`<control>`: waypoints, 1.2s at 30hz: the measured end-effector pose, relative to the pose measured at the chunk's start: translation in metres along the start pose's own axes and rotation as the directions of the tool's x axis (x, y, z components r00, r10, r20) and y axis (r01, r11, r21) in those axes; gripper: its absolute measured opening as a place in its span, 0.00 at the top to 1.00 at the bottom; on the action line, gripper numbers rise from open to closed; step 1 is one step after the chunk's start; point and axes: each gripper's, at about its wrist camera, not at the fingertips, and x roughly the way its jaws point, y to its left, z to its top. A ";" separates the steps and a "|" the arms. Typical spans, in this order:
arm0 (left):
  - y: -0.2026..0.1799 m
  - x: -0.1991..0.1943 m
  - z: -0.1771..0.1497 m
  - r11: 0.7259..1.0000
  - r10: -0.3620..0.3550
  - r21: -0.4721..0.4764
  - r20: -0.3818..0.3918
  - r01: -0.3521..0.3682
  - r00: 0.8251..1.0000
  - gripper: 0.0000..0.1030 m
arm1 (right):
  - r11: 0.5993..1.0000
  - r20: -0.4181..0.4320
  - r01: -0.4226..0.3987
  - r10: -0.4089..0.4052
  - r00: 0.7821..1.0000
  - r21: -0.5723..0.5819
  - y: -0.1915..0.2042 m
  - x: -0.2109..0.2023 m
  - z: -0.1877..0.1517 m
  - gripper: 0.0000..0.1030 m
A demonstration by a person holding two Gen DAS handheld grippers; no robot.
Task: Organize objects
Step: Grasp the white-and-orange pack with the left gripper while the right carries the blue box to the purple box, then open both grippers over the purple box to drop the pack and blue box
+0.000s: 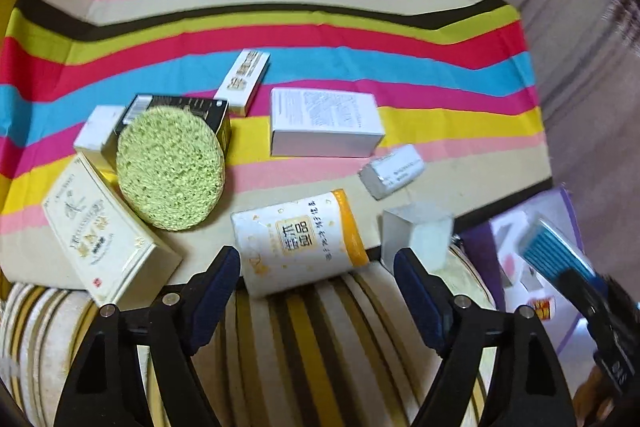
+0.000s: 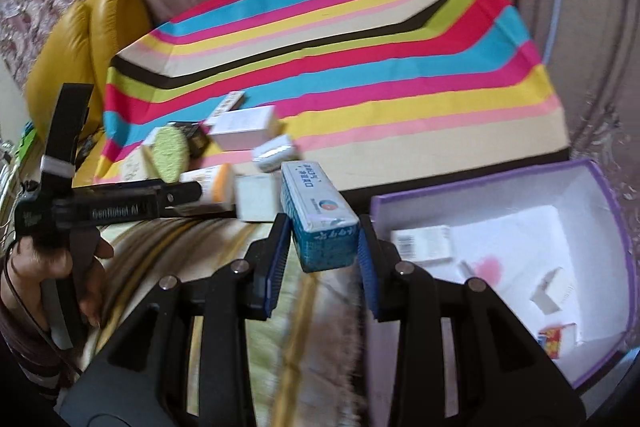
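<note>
My right gripper (image 2: pixel 323 231) is shut on a blue-and-white carton (image 2: pixel 320 223), held in the air just left of the purple-rimmed box (image 2: pixel 600 183). The same carton (image 1: pixel 554 255) shows at the right edge of the left wrist view. My left gripper (image 1: pixel 316 263) is open, its tips either side of the near end of a white-and-orange tissue pack (image 1: pixel 300 239) without touching it. On the striped cloth (image 1: pixel 280 27) lie a round green sponge (image 1: pixel 170 167), a cream box (image 1: pixel 100 227), a black box (image 1: pixel 184 107), a large white box (image 1: pixel 324 123) and a small white pack (image 1: pixel 392 171).
A pale cube-shaped box (image 1: pixel 416 235) stands at the cloth's near edge by my left gripper's right finger. The purple box holds a few small cartons (image 2: pixel 424 243). A striped cushion (image 1: pixel 300 355) lies under both grippers. A yellow cushion (image 2: pixel 80 39) borders the cloth's far left.
</note>
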 end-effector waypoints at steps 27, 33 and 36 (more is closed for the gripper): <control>-0.069 -0.040 -0.019 0.990 0.025 0.134 0.204 -0.053 0.979 0.27 | 0.938 -0.025 0.283 -0.284 0.958 0.202 -0.126 -0.026 -0.041 0.63; -0.136 -0.039 -0.035 0.949 -0.092 0.313 0.169 0.035 0.981 0.27 | 0.917 -0.039 0.326 -0.325 0.945 0.229 -0.146 -0.033 -0.047 0.63; -0.165 -0.033 -0.053 0.911 -0.156 0.400 0.113 0.099 0.981 0.27 | 0.907 -0.049 0.348 -0.347 0.937 0.237 -0.153 -0.035 -0.051 0.63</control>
